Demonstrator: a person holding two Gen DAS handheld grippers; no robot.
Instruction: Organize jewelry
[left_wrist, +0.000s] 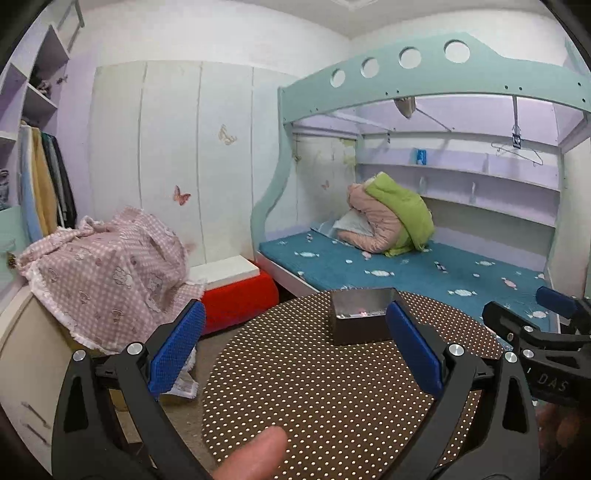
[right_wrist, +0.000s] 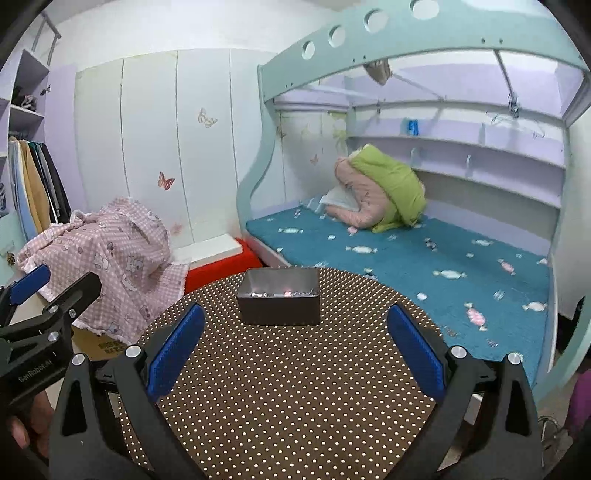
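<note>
Metal box (right_wrist: 279, 301) holds jewelry (right_wrist: 284, 294).

The box (right_wrist: 279, 301) stands on the worktop (right_wrist: 288, 387), ahead of the right gripper (right_wrist: 295, 349) and between the lines of its 2 fingers, apart from both. Small jewelry pieces (right_wrist: 275, 294) lie inside it. From the left gripper (left_wrist: 295, 345) the box (left_wrist: 364, 315) sits ahead and to the right, near that gripper's right finger. The right gripper (left_wrist: 543, 314) lies right of the left one. Beyond the worktop lies the bed (right_wrist: 406, 258), with a draped cloth (right_wrist: 107, 254) off to the left.
</note>
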